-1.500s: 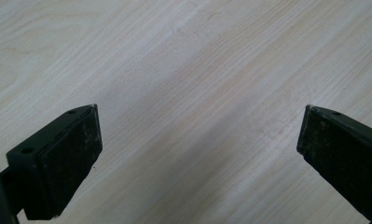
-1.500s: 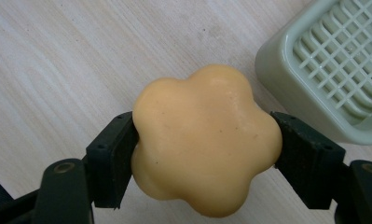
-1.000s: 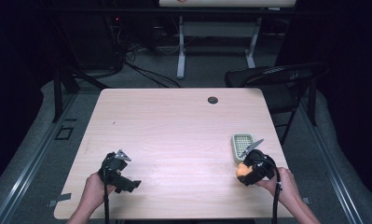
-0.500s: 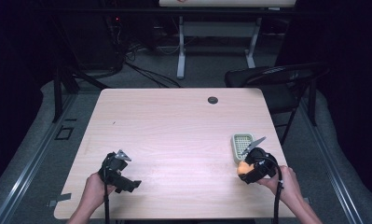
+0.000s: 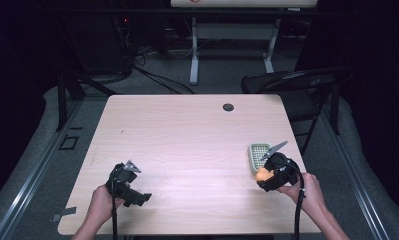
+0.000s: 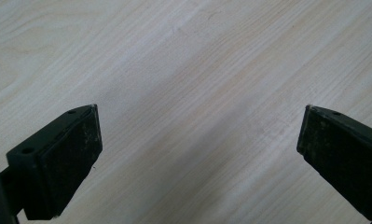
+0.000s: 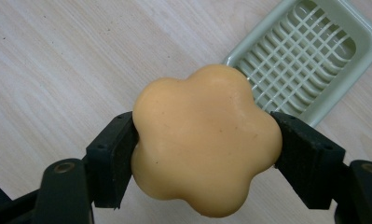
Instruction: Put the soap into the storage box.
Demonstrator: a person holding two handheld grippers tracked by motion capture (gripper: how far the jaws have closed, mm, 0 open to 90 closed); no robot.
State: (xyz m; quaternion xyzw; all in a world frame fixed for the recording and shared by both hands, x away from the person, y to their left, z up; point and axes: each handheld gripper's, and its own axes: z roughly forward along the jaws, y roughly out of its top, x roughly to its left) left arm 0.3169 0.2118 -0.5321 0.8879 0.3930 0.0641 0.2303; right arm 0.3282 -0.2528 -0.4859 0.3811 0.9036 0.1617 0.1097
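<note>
Tongs on my right [image 7: 207, 140] are gripping the soap [image 7: 204, 140], pads pressing on two opposite lobes, so I am holding it just off the table [image 5: 187, 135] at the near right, beside the dish [image 7: 309, 56]. From the high view the soap [image 5: 262, 174] is sitting at the near edge of the dish [image 5: 257, 151], close but not yet over it. My left tongs [image 6: 197, 154] are standing wide open over bare wood near the front left corner, holding nothing; the left hand [image 5: 99, 205] is idling.

I am judging this as the carry step: soap picked up, placement into the dish not yet done. Next I am looking at moving it forward over the grid, levelling it so it is lying flat, lowering until it is resting on the ribs, then opening.

Soap is peach-orange, flower-shaped with rounded lobes, smooth and waxy with a dull sheen, likely slippery under hard pads. Dish is pale green plastic, rectangular with rounded corners, a raised rim and an open lattice floor. Table is light wood-grain laminate, matte.
</note>
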